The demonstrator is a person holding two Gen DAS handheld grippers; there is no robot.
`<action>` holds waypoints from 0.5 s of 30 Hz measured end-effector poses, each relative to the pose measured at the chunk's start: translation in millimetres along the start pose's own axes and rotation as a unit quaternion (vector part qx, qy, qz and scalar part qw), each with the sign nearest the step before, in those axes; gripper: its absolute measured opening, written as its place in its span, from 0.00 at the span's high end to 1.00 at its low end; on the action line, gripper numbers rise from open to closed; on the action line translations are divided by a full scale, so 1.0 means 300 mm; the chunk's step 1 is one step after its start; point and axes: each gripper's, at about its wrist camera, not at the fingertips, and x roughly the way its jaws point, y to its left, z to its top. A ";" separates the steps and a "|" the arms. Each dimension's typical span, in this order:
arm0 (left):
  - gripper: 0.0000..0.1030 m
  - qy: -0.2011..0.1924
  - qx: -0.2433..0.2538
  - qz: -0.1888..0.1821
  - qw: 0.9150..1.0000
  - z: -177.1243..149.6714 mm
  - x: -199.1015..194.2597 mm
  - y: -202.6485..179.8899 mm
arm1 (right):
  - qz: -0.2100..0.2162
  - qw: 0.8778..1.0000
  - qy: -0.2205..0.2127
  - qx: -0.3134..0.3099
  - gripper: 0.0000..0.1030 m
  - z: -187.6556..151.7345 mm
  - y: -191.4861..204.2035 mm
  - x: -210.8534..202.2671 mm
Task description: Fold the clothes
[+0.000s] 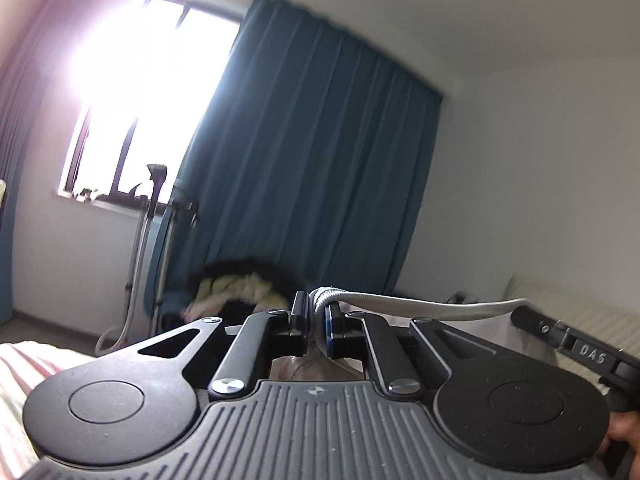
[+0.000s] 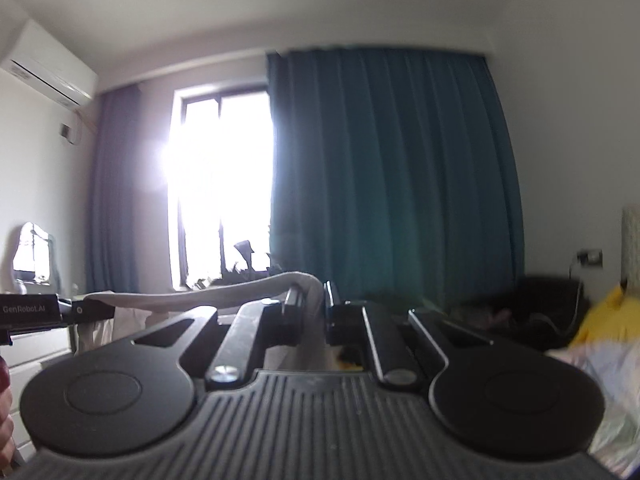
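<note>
My left gripper [image 1: 317,312] is shut on the edge of a pale grey-white garment [image 1: 420,305]. The cloth's edge stretches taut to the right, toward my other gripper's body [image 1: 576,350] at the right edge. My right gripper [image 2: 316,300] is shut on the same garment [image 2: 192,298]. There the cloth edge runs left to the left gripper's body [image 2: 48,312]. More of the garment hangs below the fingers [image 2: 292,308]. Both grippers are held up, level, facing the window wall.
A teal curtain [image 1: 312,152] and a bright window [image 1: 132,92] fill the far wall. A garment steamer stand [image 1: 152,220] stands by the window. A pile of clothes [image 1: 236,292] lies beyond the fingers. A striped bed [image 1: 24,364] shows lower left; a yellow cloth [image 2: 608,316] lies at right.
</note>
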 end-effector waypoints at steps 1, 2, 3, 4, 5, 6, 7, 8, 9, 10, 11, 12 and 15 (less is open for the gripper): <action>0.91 0.008 0.003 0.006 1.000 -0.003 0.076 0.011 | -0.006 1.000 0.007 0.003 0.89 -0.033 -0.018 0.057; 0.91 0.015 0.006 0.012 1.000 -0.003 0.152 0.022 | -0.011 1.000 0.014 0.006 0.89 -0.061 -0.037 0.119; 0.91 0.021 0.004 0.017 1.000 -0.002 0.237 0.033 | -0.017 1.000 0.019 0.011 0.89 -0.080 -0.058 0.188; 0.91 0.026 0.000 0.022 0.999 0.001 0.323 0.043 | -0.021 0.999 0.022 0.018 0.89 -0.097 -0.079 0.260; 0.91 0.030 -0.001 0.029 0.999 0.004 0.409 0.052 | -0.024 0.999 0.023 0.024 0.89 -0.112 -0.099 0.337; 0.91 0.036 0.003 0.038 0.999 -0.003 0.496 0.061 | -0.030 0.999 0.023 0.023 0.89 -0.130 -0.115 0.412; 0.91 0.041 0.007 0.047 0.998 -0.013 0.583 0.069 | -0.036 0.999 0.023 0.019 0.89 -0.156 -0.132 0.489; 0.91 0.047 0.012 0.055 0.997 -0.023 0.670 0.077 | -0.043 0.999 0.023 0.014 0.89 -0.185 -0.149 0.565; 0.91 0.052 0.014 0.061 0.997 -0.045 0.756 0.092 | -0.049 0.998 0.024 0.011 0.89 -0.221 -0.169 0.641; 0.90 0.057 0.016 0.065 0.996 -0.070 0.843 0.110 | -0.054 0.998 0.027 0.010 0.89 -0.260 -0.192 0.714; 0.90 0.068 0.017 0.070 0.995 -0.107 0.932 0.133 | -0.059 0.998 0.032 0.011 0.89 -0.301 -0.218 0.786; 0.90 0.080 0.017 0.076 0.994 -0.147 1.022 0.158 | -0.063 0.997 0.040 0.011 0.89 -0.352 -0.248 0.859; 0.90 0.128 0.010 0.087 0.988 -0.325 1.241 0.214 | -0.073 0.994 0.085 0.017 0.88 -0.533 -0.330 1.026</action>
